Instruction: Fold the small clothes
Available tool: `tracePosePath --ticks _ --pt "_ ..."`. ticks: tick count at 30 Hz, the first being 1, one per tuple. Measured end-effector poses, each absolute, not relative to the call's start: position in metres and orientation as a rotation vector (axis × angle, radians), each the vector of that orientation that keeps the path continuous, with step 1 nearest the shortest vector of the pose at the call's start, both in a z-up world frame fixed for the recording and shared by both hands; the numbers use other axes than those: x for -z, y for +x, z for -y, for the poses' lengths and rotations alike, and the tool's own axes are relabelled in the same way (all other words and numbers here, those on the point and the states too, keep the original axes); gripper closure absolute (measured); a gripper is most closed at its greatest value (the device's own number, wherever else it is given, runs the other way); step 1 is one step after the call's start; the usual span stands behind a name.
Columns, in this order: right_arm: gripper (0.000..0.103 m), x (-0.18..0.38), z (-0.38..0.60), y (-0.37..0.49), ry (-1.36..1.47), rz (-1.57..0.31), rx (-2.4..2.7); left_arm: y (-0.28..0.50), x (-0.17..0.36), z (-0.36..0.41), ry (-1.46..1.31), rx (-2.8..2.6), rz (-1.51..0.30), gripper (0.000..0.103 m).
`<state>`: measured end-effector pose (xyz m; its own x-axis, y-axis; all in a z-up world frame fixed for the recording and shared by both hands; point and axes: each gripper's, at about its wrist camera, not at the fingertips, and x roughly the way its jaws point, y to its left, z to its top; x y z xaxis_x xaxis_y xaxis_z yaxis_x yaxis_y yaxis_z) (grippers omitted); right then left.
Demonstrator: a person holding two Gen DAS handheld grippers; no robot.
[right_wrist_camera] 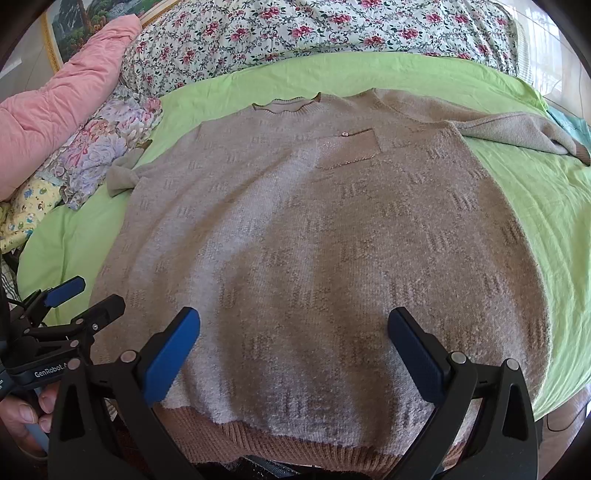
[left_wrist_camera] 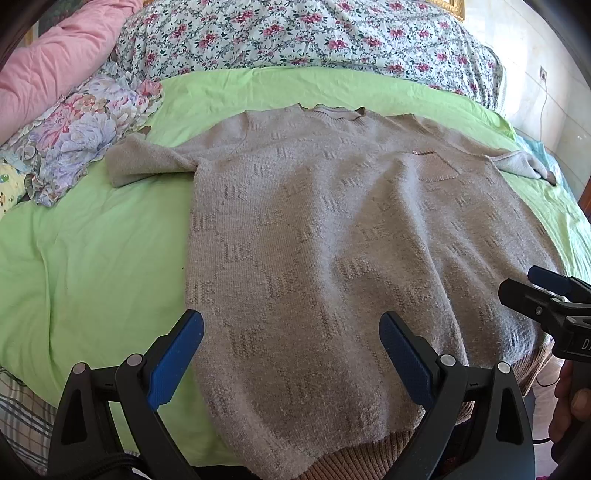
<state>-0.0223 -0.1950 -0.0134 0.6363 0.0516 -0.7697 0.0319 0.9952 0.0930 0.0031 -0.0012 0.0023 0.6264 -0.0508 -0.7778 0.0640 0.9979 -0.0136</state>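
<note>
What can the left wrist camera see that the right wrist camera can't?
Only the left wrist view shows a plaid cloth at the bed's lower left edge. Only the right wrist view shows a framed picture on the wall and a yellow cartoon-print cloth. Both show the sweater spread flat on the green sheet, the pink quilt, and both open hand-held grippers: left hand-held gripper and right hand-held gripper.

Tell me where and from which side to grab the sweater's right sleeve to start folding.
Take the right sleeve near its cuff, at the far right end, coming in from the right with the right gripper. The sweater lies flat, front up, on the green sheet, and this sleeve stretches straight out sideways, so its end is probably easiest to pinch and carry across the body.
</note>
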Motion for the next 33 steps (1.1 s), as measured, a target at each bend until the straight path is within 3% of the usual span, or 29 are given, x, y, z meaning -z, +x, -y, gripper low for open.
tracePosePath --ticks 33 --pt "0.001 0.003 0.240 -0.018 0.192 -0.808 0.056 0.031 0.006 -0.008 0.025 0.045 -0.929 0.005"
